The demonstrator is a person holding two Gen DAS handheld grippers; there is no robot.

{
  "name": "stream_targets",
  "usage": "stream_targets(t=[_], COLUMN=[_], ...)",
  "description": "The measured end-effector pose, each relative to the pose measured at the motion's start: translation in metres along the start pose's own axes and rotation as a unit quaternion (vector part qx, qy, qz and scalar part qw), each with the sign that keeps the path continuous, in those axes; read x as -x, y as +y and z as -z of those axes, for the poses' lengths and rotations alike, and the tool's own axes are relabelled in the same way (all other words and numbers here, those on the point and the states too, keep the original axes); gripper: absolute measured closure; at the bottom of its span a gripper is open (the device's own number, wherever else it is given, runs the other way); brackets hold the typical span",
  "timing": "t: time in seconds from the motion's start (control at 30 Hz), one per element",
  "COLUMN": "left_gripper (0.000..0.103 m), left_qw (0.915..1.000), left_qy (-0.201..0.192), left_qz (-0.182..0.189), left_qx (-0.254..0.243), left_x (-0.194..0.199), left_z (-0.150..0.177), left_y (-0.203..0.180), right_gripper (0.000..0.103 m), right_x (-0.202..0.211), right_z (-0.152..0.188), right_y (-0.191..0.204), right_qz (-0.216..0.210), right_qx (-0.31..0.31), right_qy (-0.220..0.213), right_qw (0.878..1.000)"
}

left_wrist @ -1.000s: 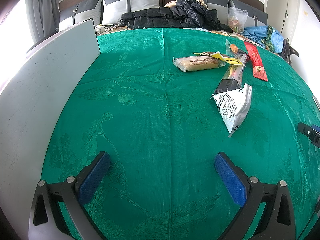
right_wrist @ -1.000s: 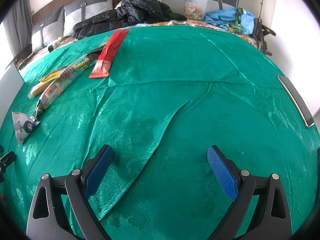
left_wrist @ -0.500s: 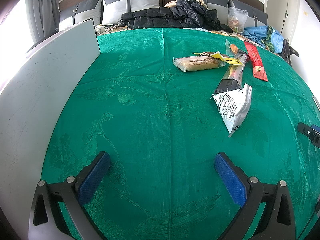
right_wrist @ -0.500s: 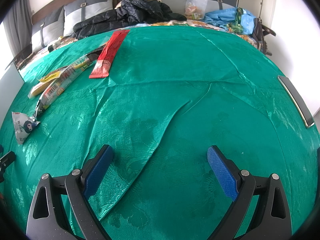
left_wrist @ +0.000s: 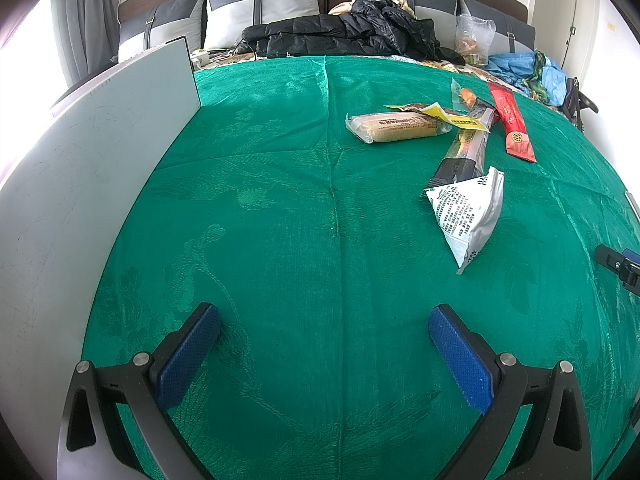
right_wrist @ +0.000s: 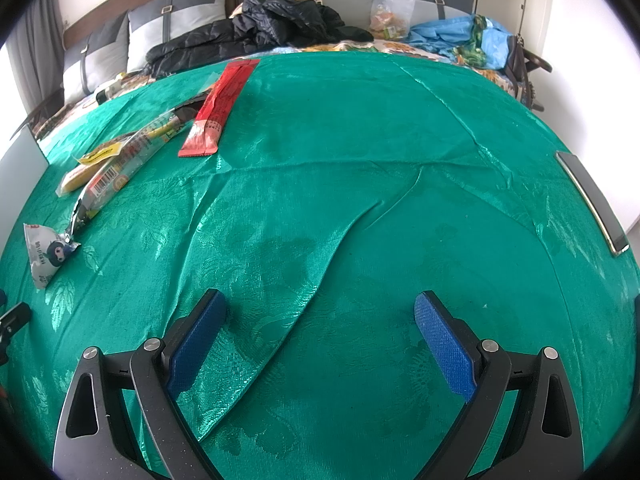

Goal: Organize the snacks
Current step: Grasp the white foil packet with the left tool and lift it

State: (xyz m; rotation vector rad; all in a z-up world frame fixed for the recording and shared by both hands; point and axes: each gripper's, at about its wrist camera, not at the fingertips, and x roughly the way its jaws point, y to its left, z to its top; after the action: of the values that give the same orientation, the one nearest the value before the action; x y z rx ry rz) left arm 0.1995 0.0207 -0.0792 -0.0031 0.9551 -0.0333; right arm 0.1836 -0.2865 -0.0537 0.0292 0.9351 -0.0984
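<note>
Left wrist view: both grippers, left gripper (left_wrist: 324, 322) and right gripper (right_wrist: 320, 310), gaped wide and empty; snack packets (left_wrist: 468, 216) at two o'clock apparently lay unsorted.

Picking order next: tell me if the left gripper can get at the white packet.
Probably yes: the left gripper is open and empty, with only bare green cloth between it and the white packet ahead-right.

left gripper (left_wrist: 324, 320): jaws spread wide, nothing between the blue pads (left_wrist: 188, 356), fingers pointing toward 12 o'clock, low over the surface | right gripper (right_wrist: 320, 308): jaws spread wide, holding nothing, fingers toward 12 o'clock, its tip showing at 3 o'clock in the left wrist view
</note>
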Motion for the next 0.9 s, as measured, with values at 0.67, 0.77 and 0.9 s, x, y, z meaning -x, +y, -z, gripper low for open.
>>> stream_targets(t=[0.67,0.77,0.9], left_gripper=[0.062,0.069,0.069], left_qw=[0.9960,0.9966,0.9967], left_qy=[0.000,-0.021,-0.028], left_qz=[0.061,0.065,0.074], left_qx=[-0.066,-0.047,-0.019], left_x=[-0.022,-0.007,0.023], left_z=[-0.051,-0.042,-0.014], left_y=[-0.078,-0.058,-0.016], right_gripper=[0.006,0.006,0.006], right_x=[0.000,-0.001,0.000], right_z=[0.000,0.000,0.000], right_y=[0.000,0.000,0.000], right_qz=[0.000,0.000,0.000], right_qx=[0.000,0.000,0.000], right_qy=[0.000,0.000,0.000], right_qw=[1.000,1.000,1.000])
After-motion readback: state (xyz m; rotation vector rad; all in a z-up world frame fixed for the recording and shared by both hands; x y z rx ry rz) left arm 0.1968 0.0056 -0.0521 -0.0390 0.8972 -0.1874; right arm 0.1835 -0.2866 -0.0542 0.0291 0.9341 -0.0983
